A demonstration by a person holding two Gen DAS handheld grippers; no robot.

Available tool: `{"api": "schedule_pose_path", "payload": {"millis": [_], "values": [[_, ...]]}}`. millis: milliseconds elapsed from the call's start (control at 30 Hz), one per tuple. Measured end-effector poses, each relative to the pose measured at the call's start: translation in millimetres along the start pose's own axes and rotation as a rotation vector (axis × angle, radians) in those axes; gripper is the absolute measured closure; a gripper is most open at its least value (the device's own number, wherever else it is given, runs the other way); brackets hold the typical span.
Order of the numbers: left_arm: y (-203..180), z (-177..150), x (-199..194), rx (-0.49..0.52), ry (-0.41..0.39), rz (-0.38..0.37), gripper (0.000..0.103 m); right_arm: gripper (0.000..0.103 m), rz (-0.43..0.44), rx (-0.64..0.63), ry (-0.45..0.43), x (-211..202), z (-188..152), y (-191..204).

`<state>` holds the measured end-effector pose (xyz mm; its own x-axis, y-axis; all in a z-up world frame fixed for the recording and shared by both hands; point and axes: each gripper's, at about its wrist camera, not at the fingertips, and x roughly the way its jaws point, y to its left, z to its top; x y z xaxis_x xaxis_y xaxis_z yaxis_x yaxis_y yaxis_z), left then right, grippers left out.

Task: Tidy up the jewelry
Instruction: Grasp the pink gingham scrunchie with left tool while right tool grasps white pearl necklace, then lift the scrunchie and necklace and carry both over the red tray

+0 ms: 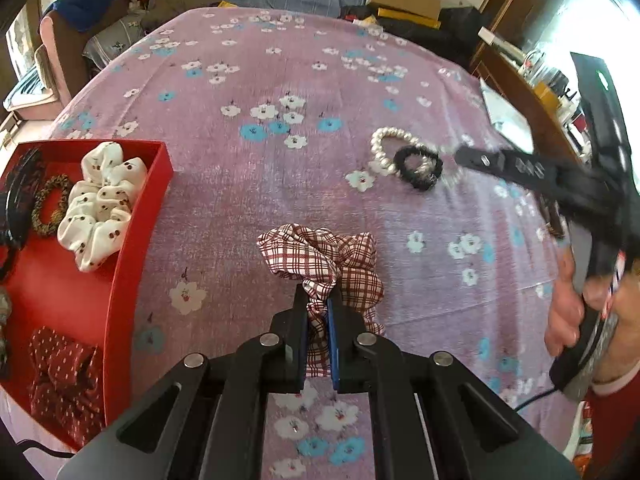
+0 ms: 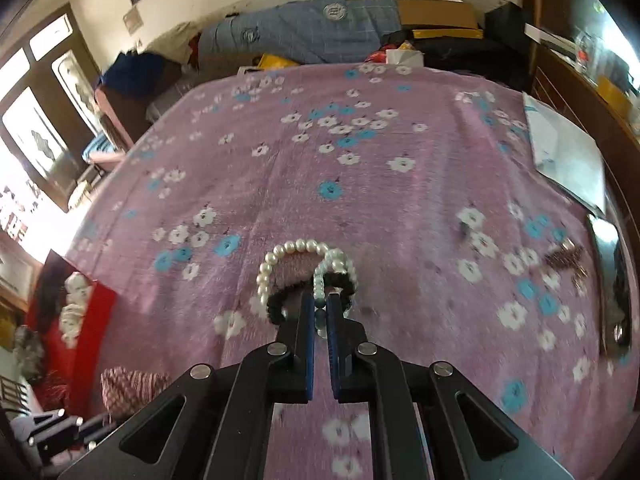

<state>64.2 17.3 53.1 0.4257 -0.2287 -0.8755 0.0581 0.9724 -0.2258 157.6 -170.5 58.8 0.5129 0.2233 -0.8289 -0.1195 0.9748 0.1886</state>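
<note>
My left gripper [image 1: 319, 300] is shut on a red-and-white plaid scrunchie [image 1: 320, 256] that rests on the purple flowered bedspread [image 1: 280, 160]. A red box [image 1: 132, 240] at the left holds a white scrunchie [image 1: 100, 204], a leopard hair tie [image 1: 50, 210], a dark red dotted scrunchie [image 1: 64, 384] and a black clip [image 1: 18, 192]. My right gripper [image 2: 319, 300] is shut on a pearl bracelet [image 2: 304, 264] that lies with a black hair tie [image 2: 276, 308]. In the left wrist view the pearls [image 1: 386, 148], the black tie [image 1: 418, 168] and the right gripper [image 1: 460, 154] show at the right.
A white paper sheet [image 2: 568, 160] and a dark phone-like slab [image 2: 612, 280] lie near the bed's right edge, with small pinkish clips [image 2: 568, 258] beside them. A wooden desk [image 1: 532, 92] stands at the right. Bedding and boxes [image 2: 436, 12] pile up at the far end.
</note>
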Motion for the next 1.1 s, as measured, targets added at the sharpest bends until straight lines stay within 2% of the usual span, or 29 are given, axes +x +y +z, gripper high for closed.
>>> {"api": "schedule_pose_path", "payload": {"millis": [267, 667, 1100], "values": [[-2, -23, -26, -0.026, -0.007, -0.049, 0.096, 0.097, 0.059, 0.064, -0.009, -53, -42, -17], [-9, -65, -48, -0.048, -0.001, -0.040, 0.096, 0.097, 0.194, 0.186, 0.039, -103, -114, -29], [-21, -93, -95, -0.029, -0.068, -0.008, 0.096, 0.097, 0.202, 0.121, -0.006, -139, -144, -5]]}}
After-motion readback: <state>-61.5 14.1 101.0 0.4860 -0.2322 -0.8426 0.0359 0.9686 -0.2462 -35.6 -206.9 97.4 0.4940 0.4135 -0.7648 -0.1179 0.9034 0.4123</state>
